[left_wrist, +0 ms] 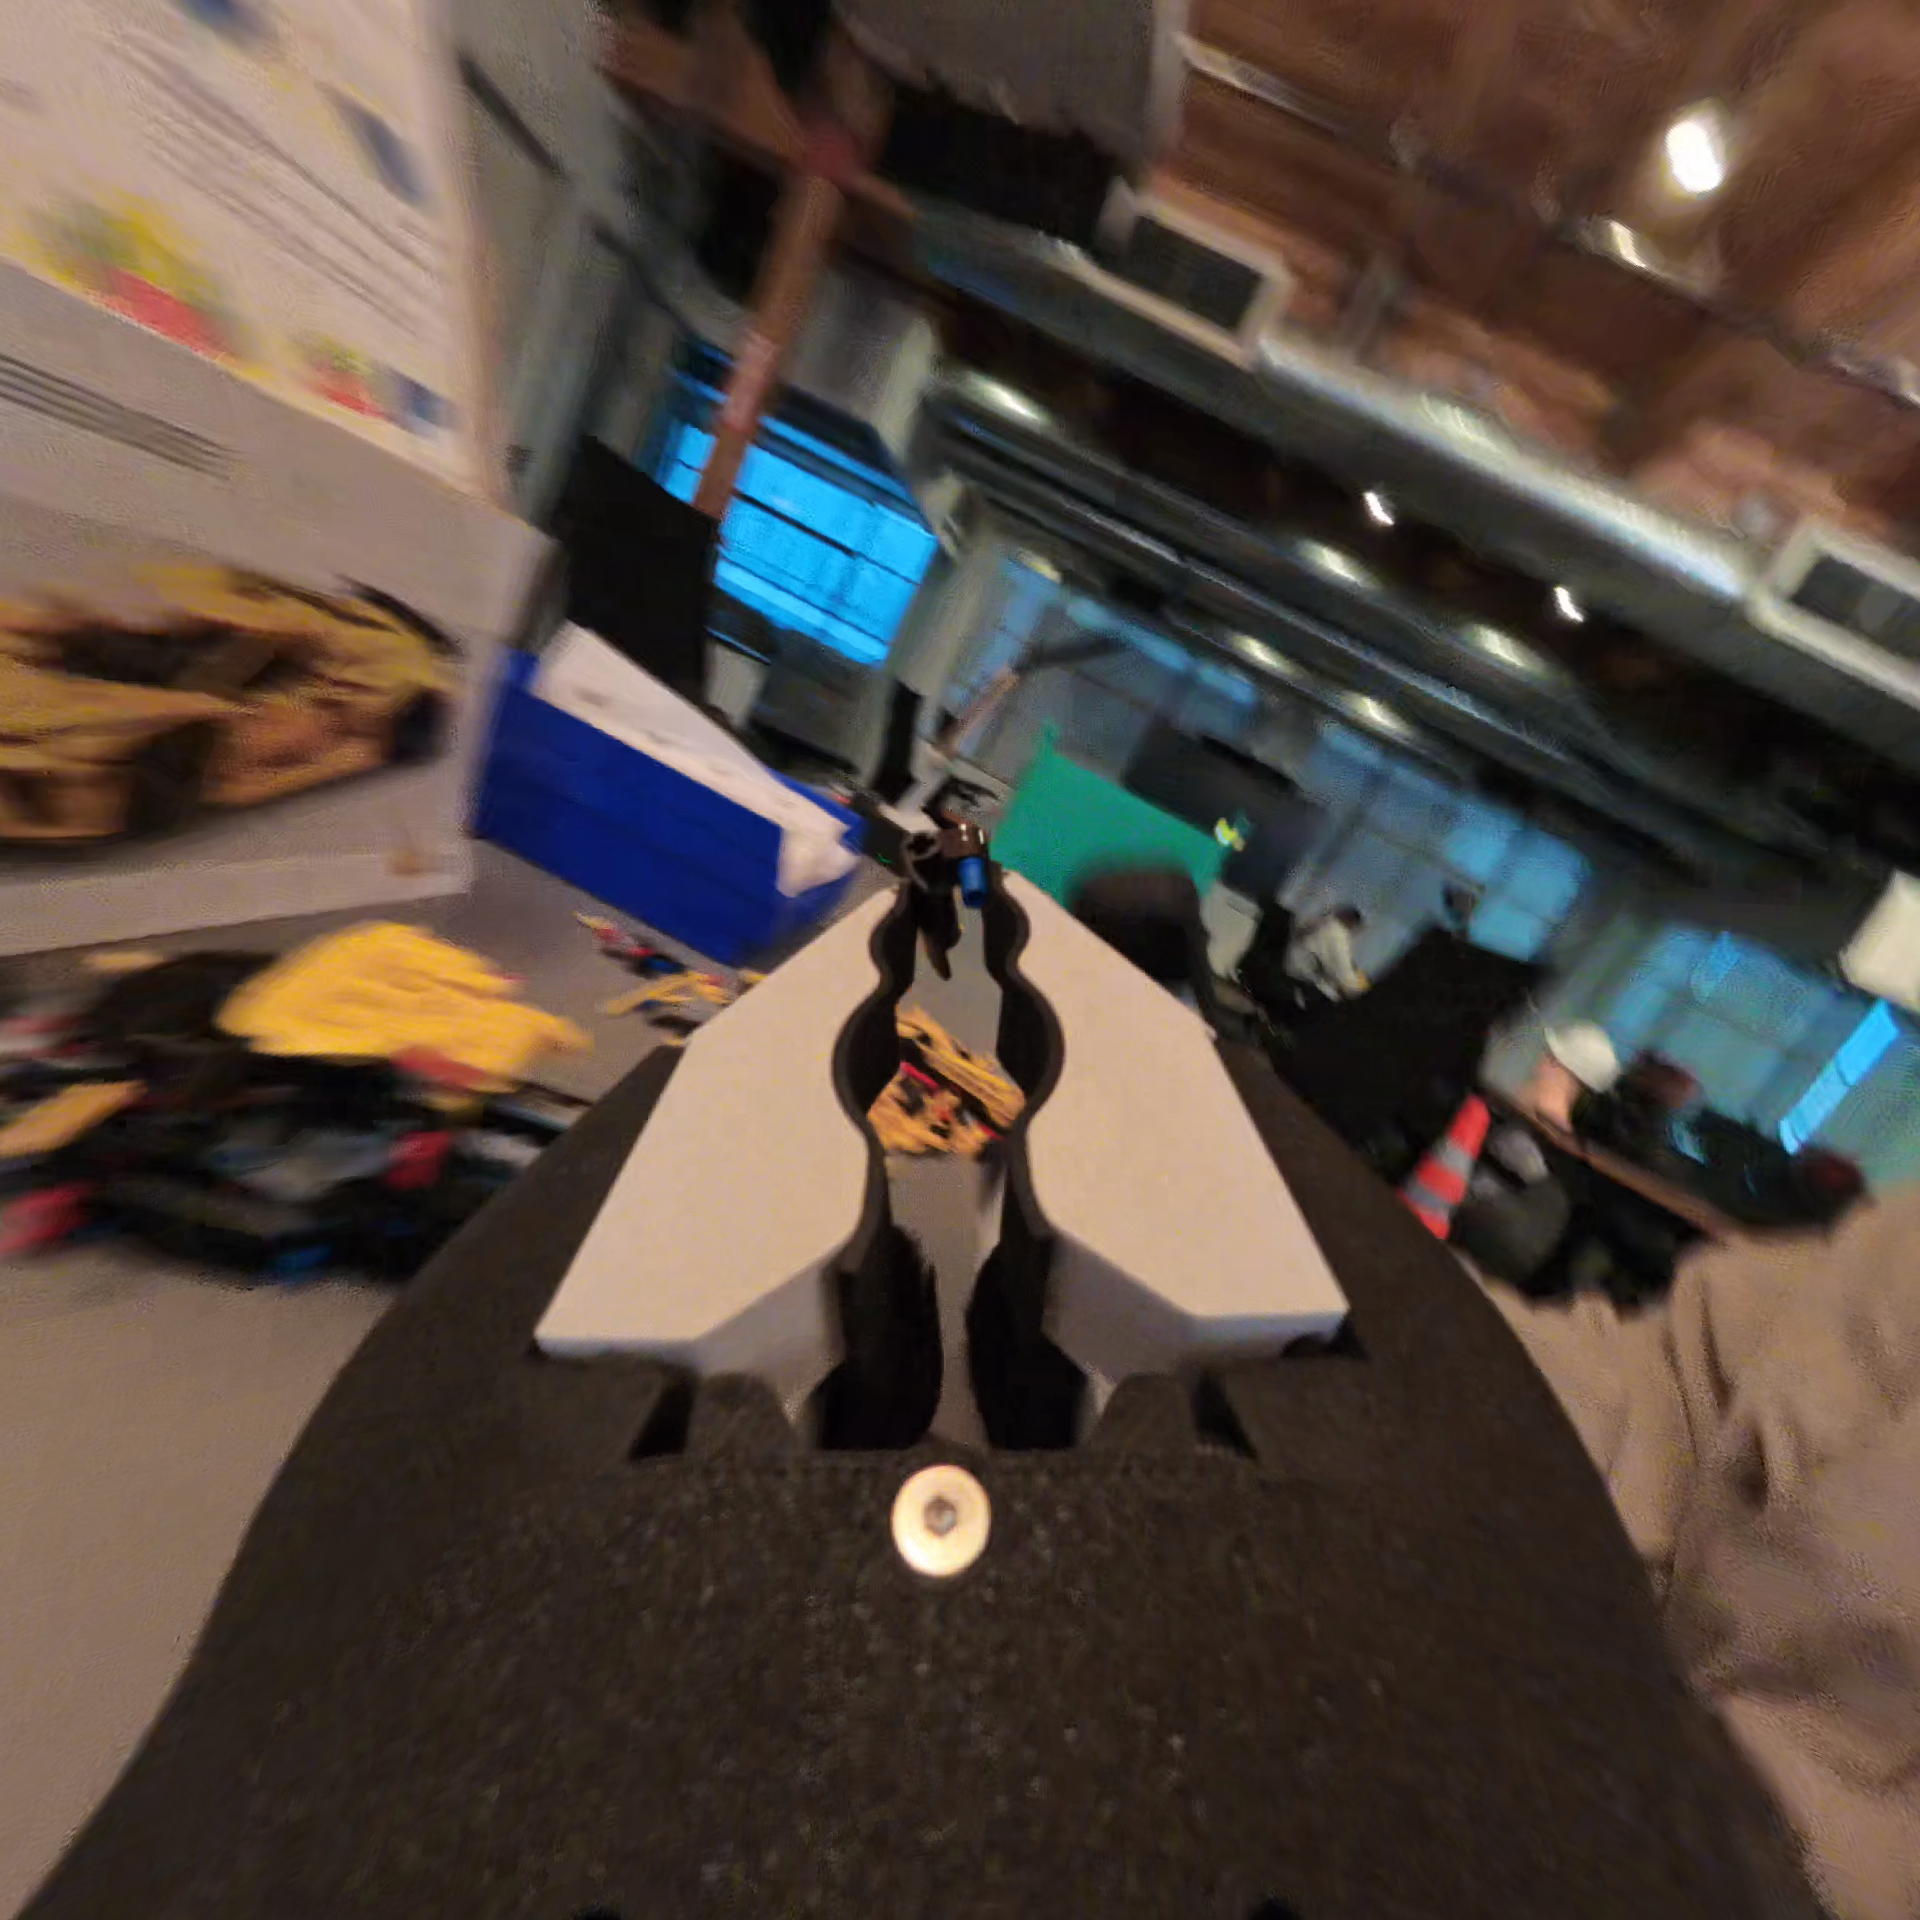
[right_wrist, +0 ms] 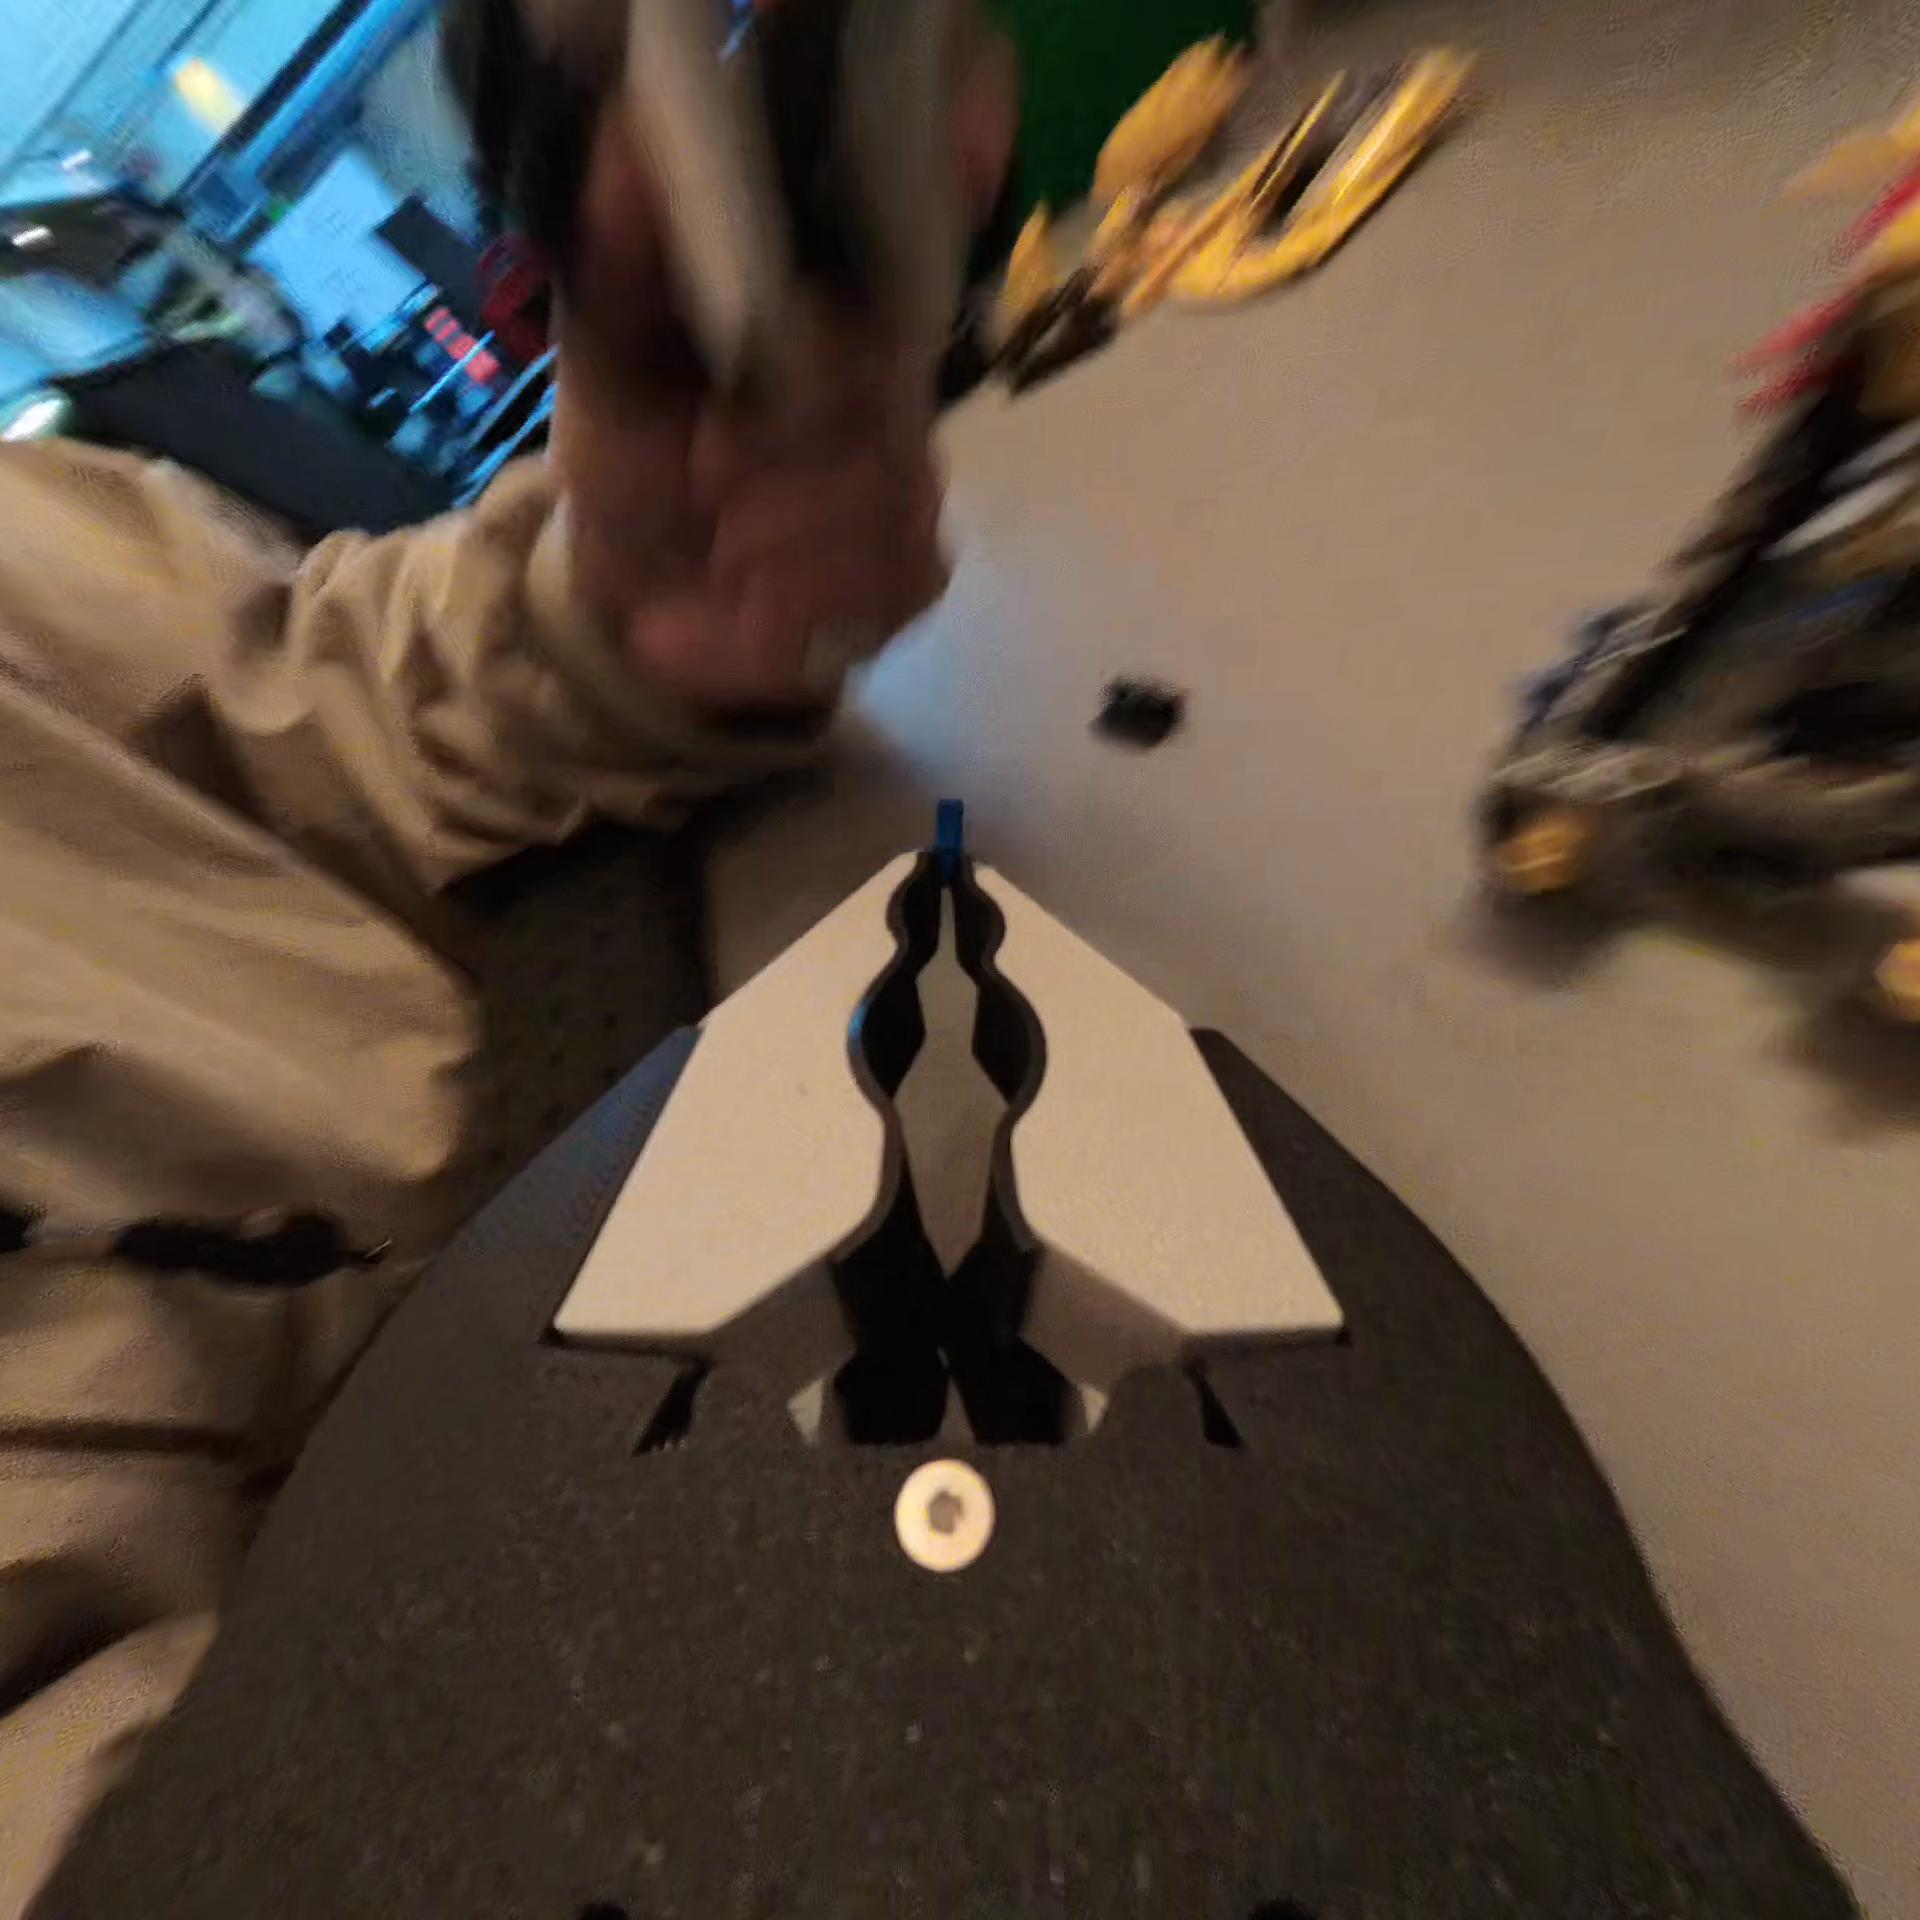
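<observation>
My left gripper point(left_wrist: 943, 894) is shut on a small black toy-brick piece point(left_wrist: 935, 914) with a blue pin point(left_wrist: 971, 868) at its top, held up in the air above the grey table point(left_wrist: 208, 1382). My right gripper point(right_wrist: 948, 868) is shut on a small blue pin point(right_wrist: 948, 826) that sticks out past its tips, just above the table point(right_wrist: 1299, 727). A blurred hand point(right_wrist: 748, 488) with a beige sleeve point(right_wrist: 260, 727) is close to the left of the right gripper. A small black piece point(right_wrist: 1140, 713) lies on the table ahead of it.
A pile of yellow, black and red toy-brick parts point(left_wrist: 312, 1081) lies left, a yellow part-built model point(left_wrist: 935, 1091) beyond the left fingers. White boxes point(left_wrist: 208, 520) and a blue bin point(left_wrist: 644, 821) stand behind. Yellow parts point(right_wrist: 1247, 208) and a dark model point(right_wrist: 1714, 727) lie right.
</observation>
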The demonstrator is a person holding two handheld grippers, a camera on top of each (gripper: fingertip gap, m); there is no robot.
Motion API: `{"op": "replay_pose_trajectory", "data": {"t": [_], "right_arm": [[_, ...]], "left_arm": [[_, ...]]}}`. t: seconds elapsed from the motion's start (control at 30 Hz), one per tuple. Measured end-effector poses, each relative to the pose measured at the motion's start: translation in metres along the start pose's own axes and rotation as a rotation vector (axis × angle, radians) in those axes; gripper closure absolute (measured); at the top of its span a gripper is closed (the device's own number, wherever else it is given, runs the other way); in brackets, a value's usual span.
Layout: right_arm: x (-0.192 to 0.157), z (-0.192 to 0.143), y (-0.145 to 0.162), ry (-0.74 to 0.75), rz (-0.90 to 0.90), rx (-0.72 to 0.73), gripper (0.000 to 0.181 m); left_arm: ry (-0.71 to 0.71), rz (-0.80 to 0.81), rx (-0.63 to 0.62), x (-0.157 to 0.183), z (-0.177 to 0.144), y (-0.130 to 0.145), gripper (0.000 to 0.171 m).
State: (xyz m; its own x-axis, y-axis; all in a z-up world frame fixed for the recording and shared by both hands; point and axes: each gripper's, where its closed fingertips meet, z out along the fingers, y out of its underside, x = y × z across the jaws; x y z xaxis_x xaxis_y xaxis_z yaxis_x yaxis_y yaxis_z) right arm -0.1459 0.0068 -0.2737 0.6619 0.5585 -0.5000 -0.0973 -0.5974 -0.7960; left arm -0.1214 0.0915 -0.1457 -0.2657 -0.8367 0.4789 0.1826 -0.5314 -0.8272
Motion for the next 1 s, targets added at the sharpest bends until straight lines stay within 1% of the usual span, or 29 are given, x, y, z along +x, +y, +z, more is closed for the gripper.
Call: {"op": "replay_pose_trajectory", "data": {"t": [0.03,0.07,0.1,0.13,0.2,0.23,0.27,0.3,0.33,0.4,0.43,0.47,0.5,0.53,0.6,0.67,0.7,0.73,0.77,0.8,0.83,0.87,0.9,0.93,0.97,1.0], "right_arm": [[-0.009,0.005,0.005,-0.028,0.002,-0.023,0.179],[-0.006,-0.001,-0.011,0.023,-0.048,0.054,0.179],[-0.002,-0.009,-0.024,0.034,-0.035,0.121,0.179],[0.003,-0.013,-0.027,0.029,-0.012,0.133,0.179],[0.009,-0.009,-0.017,0.039,0.021,0.077,0.178],[0.011,-0.007,-0.012,0.055,0.018,0.041,0.178],[0.020,-0.013,-0.012,0.128,-0.021,0.028,0.178],[0.038,-0.029,-0.016,0.258,-0.066,0.020,0.178],[0.063,-0.055,-0.018,0.428,-0.090,-0.001,0.178],[0.116,-0.131,-0.016,0.805,-0.098,-0.063,0.178],[0.133,-0.165,-0.011,0.931,-0.062,-0.072,0.178],[0.146,-0.193,-0.002,1.017,-0.006,-0.088,0.177],[0.156,-0.211,0.009,1.065,0.036,-0.106,0.167],[0.163,-0.222,0.017,1.092,0.048,-0.122,0.156],[0.170,-0.231,0.020,1.130,-0.012,-0.128,0.155],[0.165,-0.225,0.009,1.120,-0.083,-0.104,0.152],[0.158,-0.218,-0.004,1.110,-0.148,-0.070,0.151],[0.145,-0.203,-0.020,1.062,-0.233,-0.018,0.151],[0.128,-0.181,-0.035,0.977,-0.315,0.039,0.151],[0.105,-0.154,-0.047,0.852,-0.366,0.108,0.153],[0.078,-0.127,-0.058,0.710,-0.391,0.199,0.154],[0.053,-0.106,-0.068,0.577,-0.366,0.297,0.159],[0.032,-0.087,-0.074,0.439,-0.302,0.370,0.160],[0.020,-0.072,-0.076,0.332,-0.207,0.400,0.160],[0.016,-0.058,-0.075,0.263,-0.122,0.394,0.156],[0.012,-0.047,-0.073,0.199,-0.066,0.388,0.152]], "left_arm": [[-0.045,0.006,0.054,-0.015,-0.012,-0.027,0.160],[-0.062,0.042,0.059,-0.021,-0.021,-0.038,0.160],[-0.071,0.070,-0.005,-0.023,-0.025,-0.028,0.159],[-0.068,0.062,-0.040,-0.025,-0.027,-0.015,0.159],[0.019,-0.051,-0.103,-0.018,-0.026,0.008,0.159],[0.039,-0.055,-0.118,-0.016,-0.024,0.012,0.159],[0.053,-0.032,-0.125,-0.014,-0.021,0.013,0.159],[0.078,-0.046,-0.158,-0.011,-0.019,0.018,0.159],[0.089,-0.087,-0.184,-0.012,-0.017,0.022,0.159],[0.083,-0.163,-0.158,-0.014,-0.017,0.022,0.159],[0.102,-0.195,-0.164,-0.012,-0.017,0.024,0.158],[0.115,-0.215,-0.176,-0.010,-0.017,0.026,0.158],[0.127,-0.227,-0.174,-0.009,-0.017,0.026,0.158],[0.153,-0.247,-0.166,-0.005,-0.016,0.025,0.158],[0.195,-0.279,-0.177,0.002,-0.016,0.026,0.158],[0.207,-0.277,-0.180,0.005,-0.015,0.028,0.158],[0.233,-0.277,-0.184,0.010,-0.015,0.029,0.158],[0.251,-0.262,-0.185,0.015,-0.015,0.029,0.158],[0.260,-0.221,-0.187,0.019,-0.015,0.030,0.158],[0.260,-0.151,-0.203,0.022,-0.015,0.033,0.158],[0.229,-0.044,-0.221,0.022,-0.014,0.037,0.158],[0.170,0.097,-0.226,0.019,-0.012,0.039,0.158],[0.107,0.257,-0.230,0.015,-0.012,0.041,0.158],[0.045,0.420,-0.249,0.011,-0.011,0.044,0.158],[-0.003,0.575,-0.278,0.009,-0.011,0.048,0.158],[-0.020,0.707,-0.311,0.010,-0.012,0.053,0.158]]}}
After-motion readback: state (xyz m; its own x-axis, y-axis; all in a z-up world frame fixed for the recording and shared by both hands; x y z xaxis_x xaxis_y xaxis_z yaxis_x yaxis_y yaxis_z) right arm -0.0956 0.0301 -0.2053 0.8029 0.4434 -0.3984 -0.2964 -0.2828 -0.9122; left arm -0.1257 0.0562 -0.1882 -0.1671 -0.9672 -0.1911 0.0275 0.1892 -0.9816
